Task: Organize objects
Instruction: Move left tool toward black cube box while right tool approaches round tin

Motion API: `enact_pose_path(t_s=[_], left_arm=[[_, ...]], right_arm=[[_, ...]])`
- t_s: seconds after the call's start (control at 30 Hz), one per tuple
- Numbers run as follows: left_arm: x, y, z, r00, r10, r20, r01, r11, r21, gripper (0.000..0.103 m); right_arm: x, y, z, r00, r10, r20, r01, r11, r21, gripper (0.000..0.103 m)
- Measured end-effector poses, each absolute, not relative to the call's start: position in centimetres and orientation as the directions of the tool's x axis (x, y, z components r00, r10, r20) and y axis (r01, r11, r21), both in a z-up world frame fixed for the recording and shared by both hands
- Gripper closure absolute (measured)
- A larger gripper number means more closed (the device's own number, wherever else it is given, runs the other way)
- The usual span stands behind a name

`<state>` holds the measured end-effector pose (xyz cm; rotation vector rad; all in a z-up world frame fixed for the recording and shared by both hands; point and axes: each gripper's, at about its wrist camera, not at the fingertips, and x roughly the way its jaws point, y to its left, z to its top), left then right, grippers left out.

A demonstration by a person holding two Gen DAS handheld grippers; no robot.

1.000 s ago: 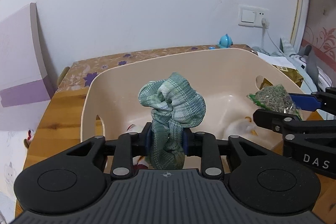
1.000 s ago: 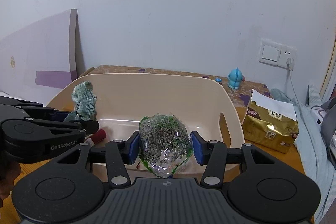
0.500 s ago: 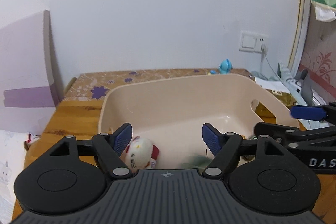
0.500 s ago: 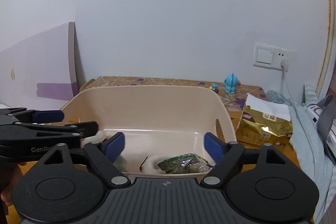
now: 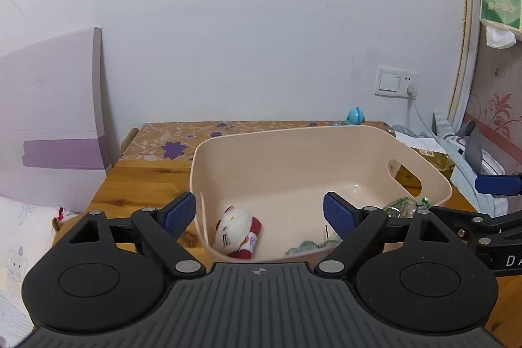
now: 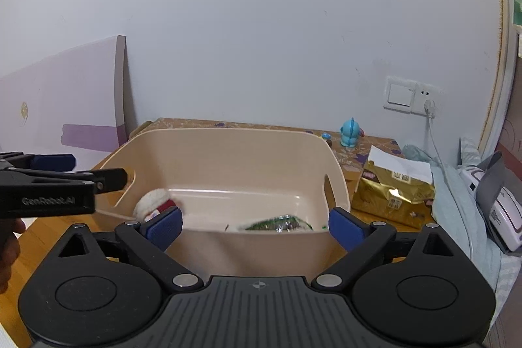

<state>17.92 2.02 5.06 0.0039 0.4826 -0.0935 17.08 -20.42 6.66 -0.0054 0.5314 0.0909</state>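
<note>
A beige plastic basket (image 5: 326, 136) (image 6: 228, 137) stands on the wooden table. Inside lie a white and red plush toy (image 5: 236, 230) (image 6: 153, 204), a green checked cloth (image 5: 310, 247) and a clear bag of dried herbs (image 5: 403, 204) (image 6: 280, 223). My left gripper (image 5: 261, 214) is open and empty, held at the basket's near left side. My right gripper (image 6: 254, 225) is open and empty, just before the basket's near wall. Each gripper shows at the edge of the other's view.
A gold snack bag (image 6: 394, 194) lies right of the basket. A small blue figurine (image 6: 350, 132) (image 5: 355, 115) stands at the back by the wall socket (image 6: 412, 95). A purple board (image 5: 55, 126) leans at the left. Bedding and a white device (image 6: 499, 214) lie at the right.
Both grippers opened and let go: the cloth and the herb bag dropped into the basket. Both grippers then drew back and rose from the basket.
</note>
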Motion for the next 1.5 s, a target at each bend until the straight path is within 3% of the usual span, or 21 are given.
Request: enact_pose_path(t_s=[0.33, 0.93, 1.5], left_arm=[[15.1, 2.6, 3.4, 0.872, -0.074, -0.484, 0.089, 0.996, 0.009, 0.015], [12.1, 2.6, -2.6, 0.781, -0.101, -0.616, 0.109, 0.994, -0.025, 0.015], [11.4, -0.2, -6.0, 0.715, -0.155, -0.682, 0.181, 0.983, -0.033, 0.015]], right_arm=[[14.2, -20.8, 5.2, 0.837, 0.084, -0.541, -0.094, 0.996, 0.008, 0.004], [11.6, -21.4, -0.8, 0.741, 0.071, -0.668, -0.126, 0.991, -0.035, 0.003], [11.5, -21.7, -4.6, 0.678, 0.063, -0.732, -0.156, 0.986, -0.06, 0.003]])
